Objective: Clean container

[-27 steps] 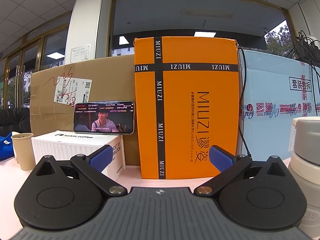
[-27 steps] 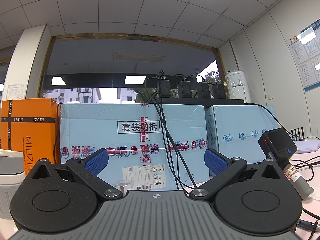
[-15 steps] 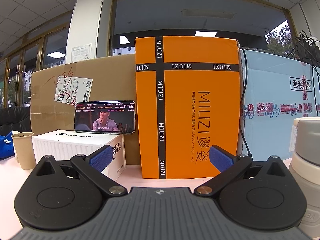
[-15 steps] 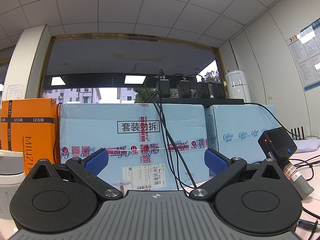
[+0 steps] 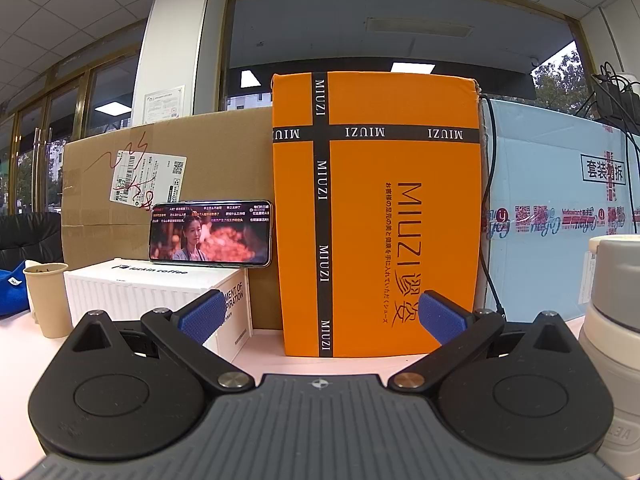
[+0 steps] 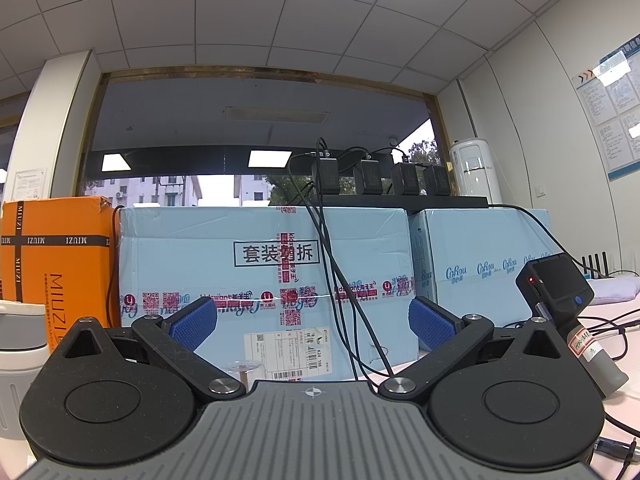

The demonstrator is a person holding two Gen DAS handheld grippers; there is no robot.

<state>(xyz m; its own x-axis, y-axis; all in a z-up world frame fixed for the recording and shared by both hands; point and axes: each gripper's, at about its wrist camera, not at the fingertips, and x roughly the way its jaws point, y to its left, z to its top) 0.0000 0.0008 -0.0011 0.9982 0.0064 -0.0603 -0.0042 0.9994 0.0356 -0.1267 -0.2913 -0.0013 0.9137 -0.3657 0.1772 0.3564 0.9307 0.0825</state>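
A grey-and-cream insulated container (image 5: 612,320) stands on the table at the right edge of the left wrist view; it also shows at the left edge of the right wrist view (image 6: 18,352). My left gripper (image 5: 320,316) is open and empty, level with the table, with the container to its right. My right gripper (image 6: 312,324) is open and empty, with the container to its left. A small clear glass (image 6: 242,370) sits low between the right fingers, mostly hidden behind the gripper body.
An orange MIUZI box (image 5: 376,208), a brown carton (image 5: 168,168) and light blue cartons (image 6: 264,280) line the back. A phone (image 5: 210,234) rests on a white box (image 5: 160,292). A paper cup (image 5: 46,300) stands left. A black handheld device (image 6: 568,312) and cables (image 6: 344,300) lie right.
Both grippers have stayed in place and open. Only the picture on the phone screen has changed.
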